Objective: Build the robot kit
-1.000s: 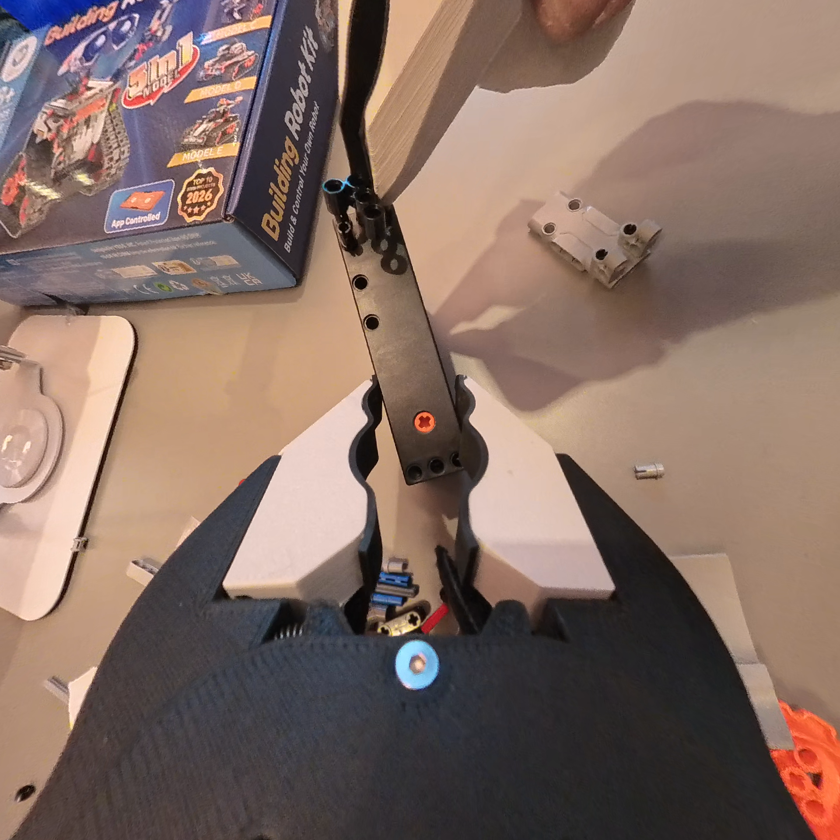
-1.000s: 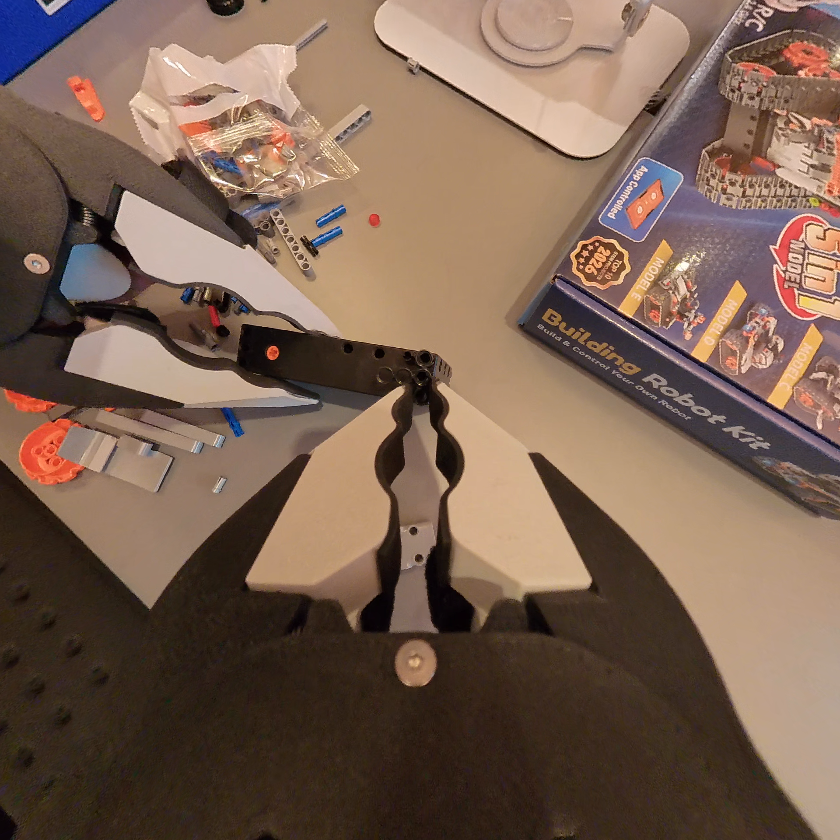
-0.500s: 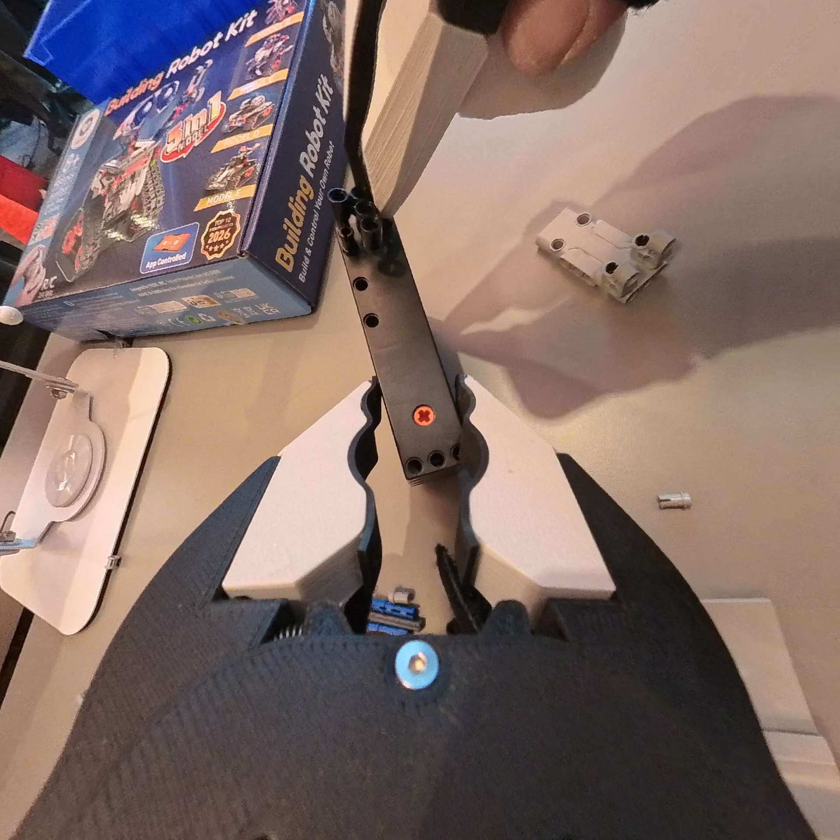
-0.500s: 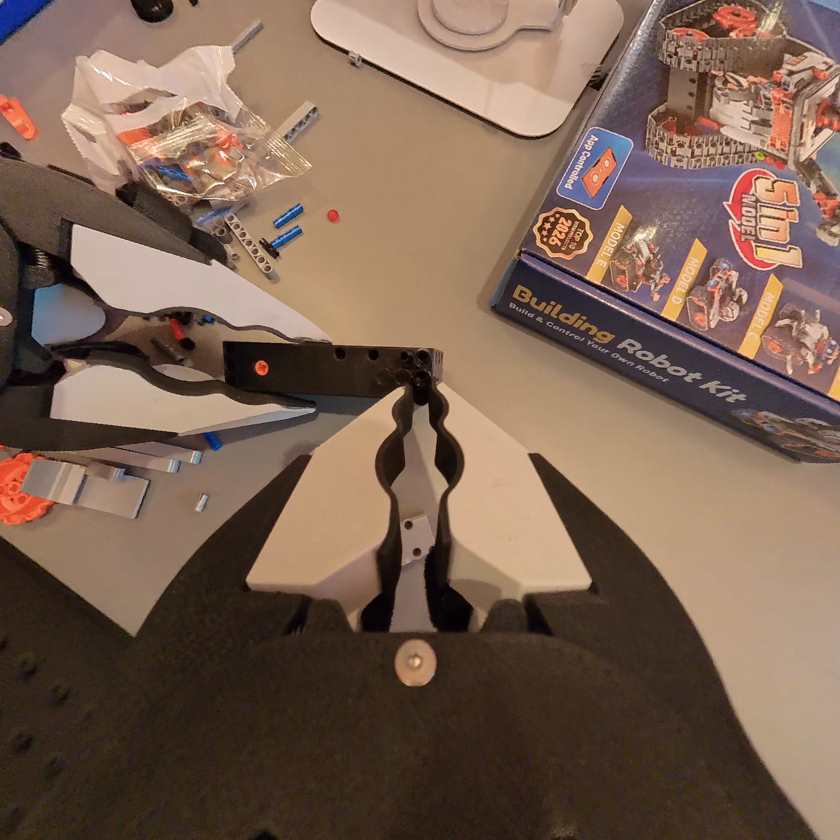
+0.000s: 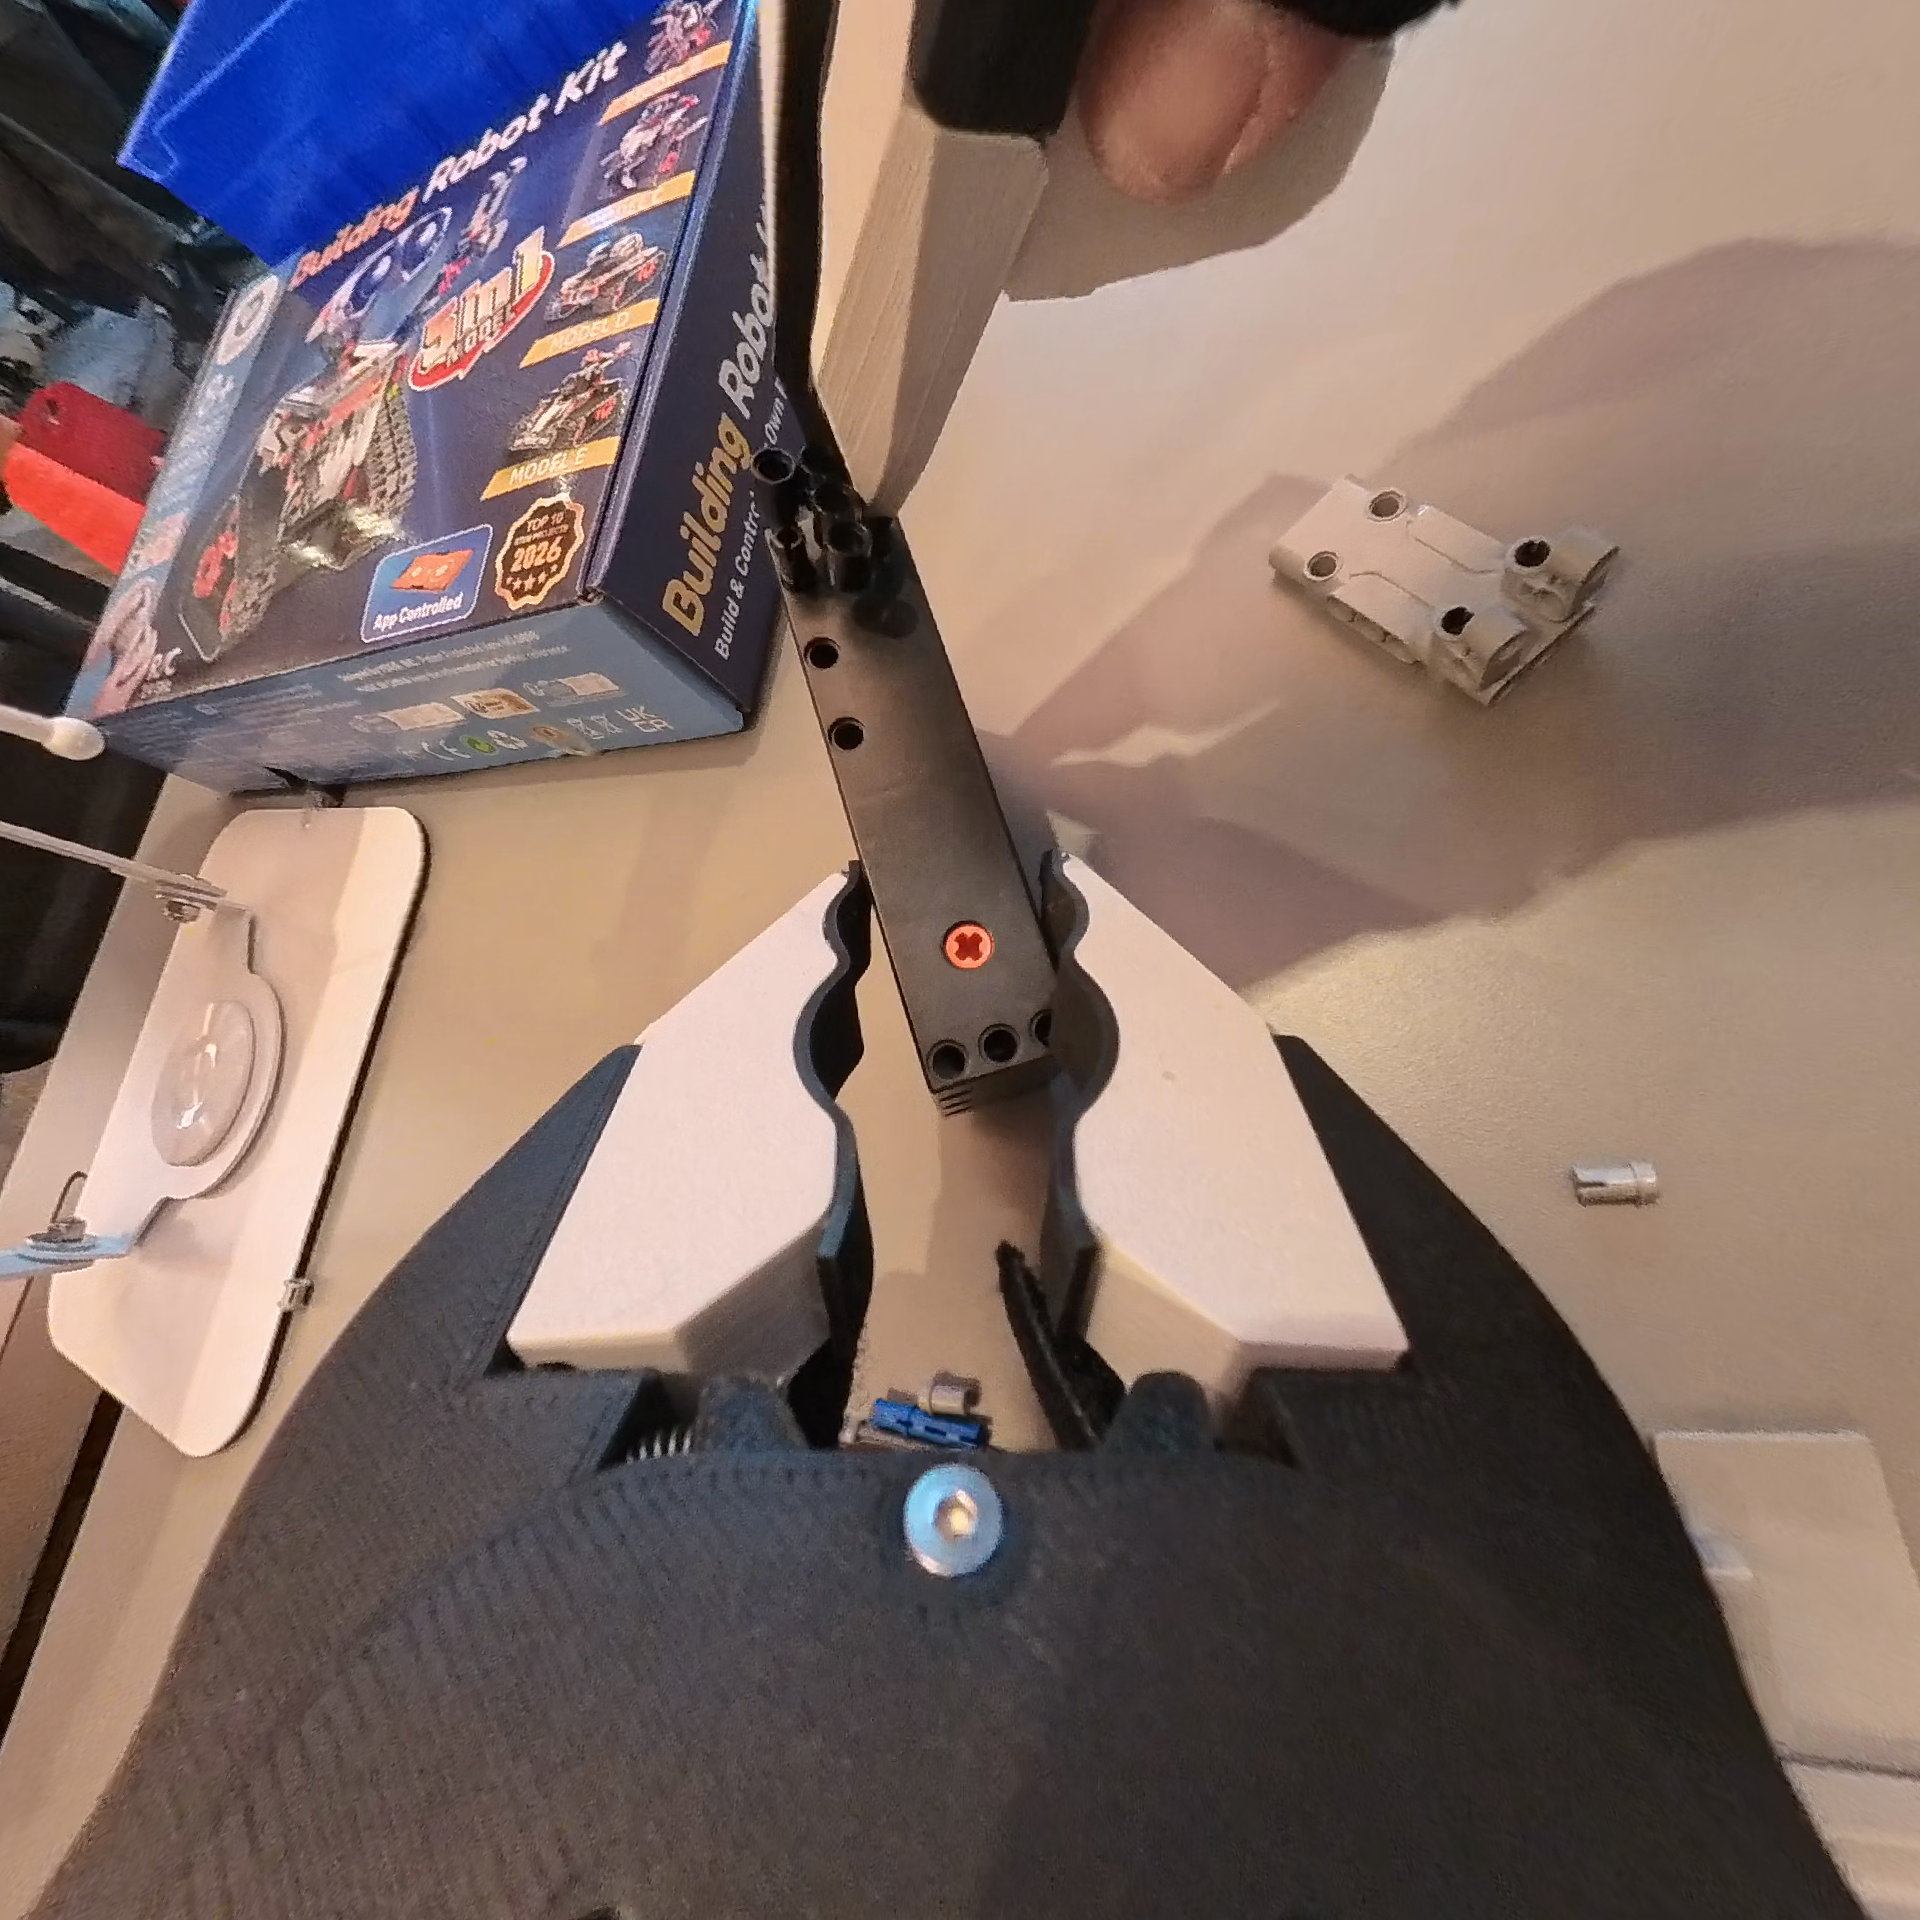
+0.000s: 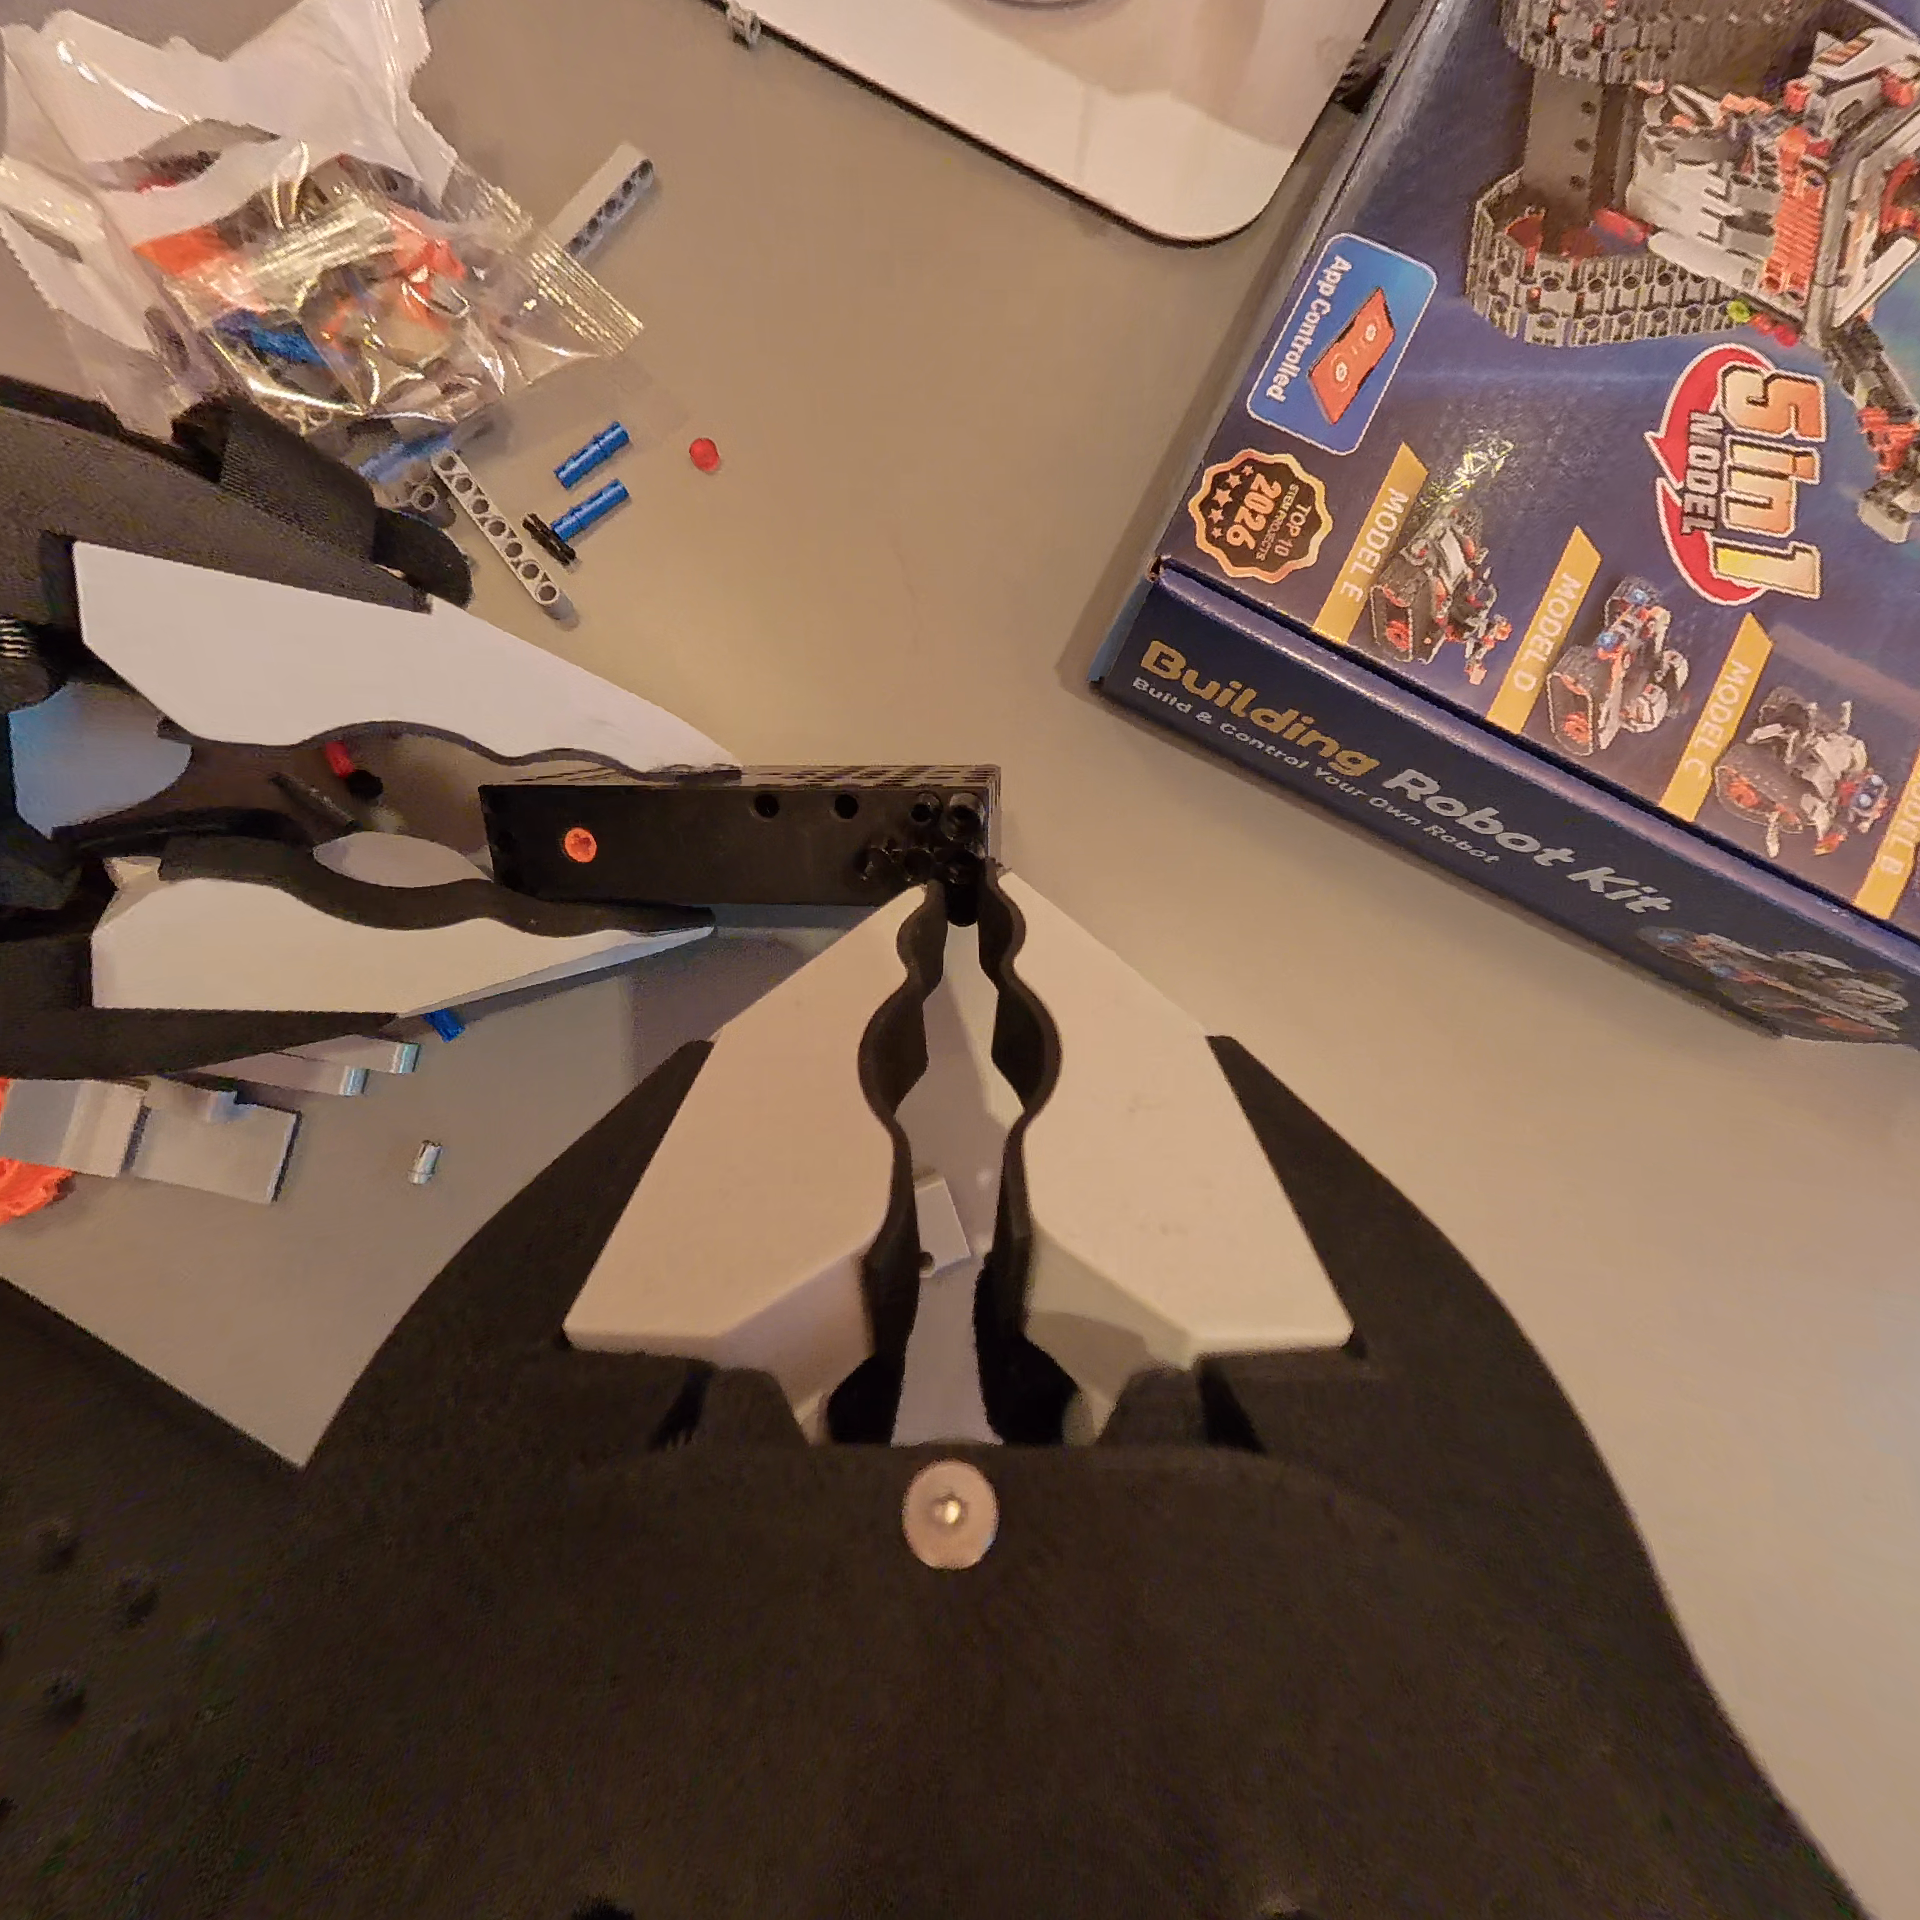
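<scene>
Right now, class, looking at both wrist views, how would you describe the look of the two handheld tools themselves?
Both match. The left tool and right tool each have a broad black textured body, a silver bolt at the centre, and two pale grey wedge-shaped fingers lined with wavy black pads. No cables show. A dark sleeve cuff appears behind the right tool.

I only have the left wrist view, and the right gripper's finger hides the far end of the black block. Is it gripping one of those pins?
Observer: Yes. The right gripper is closed on one black pin at the end of the black block.
Operator: Where's the parts bag?
Observer: A clear bag lies on the table beyond the left gripper.
Operator: Is anything small lying loose out there?
Observer: A small red stud lies alone between that bag and the blue box.
</scene>
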Demonstrator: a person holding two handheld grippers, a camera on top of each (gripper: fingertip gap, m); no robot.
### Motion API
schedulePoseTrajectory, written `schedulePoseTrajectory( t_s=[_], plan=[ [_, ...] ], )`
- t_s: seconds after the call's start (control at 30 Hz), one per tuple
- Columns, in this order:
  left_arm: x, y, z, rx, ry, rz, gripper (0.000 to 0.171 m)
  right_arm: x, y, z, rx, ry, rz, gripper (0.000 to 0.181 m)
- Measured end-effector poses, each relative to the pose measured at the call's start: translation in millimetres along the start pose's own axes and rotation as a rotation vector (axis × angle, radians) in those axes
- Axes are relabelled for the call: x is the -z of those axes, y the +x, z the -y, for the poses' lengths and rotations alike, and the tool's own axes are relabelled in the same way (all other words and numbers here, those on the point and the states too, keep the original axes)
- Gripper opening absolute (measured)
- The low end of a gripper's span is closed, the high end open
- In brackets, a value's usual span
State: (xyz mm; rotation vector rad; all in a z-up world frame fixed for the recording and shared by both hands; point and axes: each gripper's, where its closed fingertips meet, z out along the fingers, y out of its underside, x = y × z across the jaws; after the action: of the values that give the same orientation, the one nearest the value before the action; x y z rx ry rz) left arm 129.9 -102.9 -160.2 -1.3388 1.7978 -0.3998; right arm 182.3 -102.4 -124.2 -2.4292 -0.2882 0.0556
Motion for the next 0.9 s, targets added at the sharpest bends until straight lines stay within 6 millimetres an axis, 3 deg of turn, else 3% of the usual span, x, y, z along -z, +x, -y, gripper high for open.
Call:
schedulePoseTrajectory(
  t_s=[0.2,0.33,0.67,0.9],
  plan=[
    [-4,-3,-2,-0.057,-0.016,0.037,0.032,-10,4,-14,0.034,-0.183,0.083,0.004],
    [-5,-5,-3,-0.052,-0.017,0.040,0.034,-13,5,-11,0.050,-0.189,0.099,0.004],
    [-4,-8,-7,-0.042,-0.010,0.028,0.032,-11,3,-10,0.069,0.019,0.136,0.013],
    [-4,-5,-3,-0.031,0.006,0.003,0.030,1,-1,-10,0.061,0.095,0.187,0.007]
  ],
)
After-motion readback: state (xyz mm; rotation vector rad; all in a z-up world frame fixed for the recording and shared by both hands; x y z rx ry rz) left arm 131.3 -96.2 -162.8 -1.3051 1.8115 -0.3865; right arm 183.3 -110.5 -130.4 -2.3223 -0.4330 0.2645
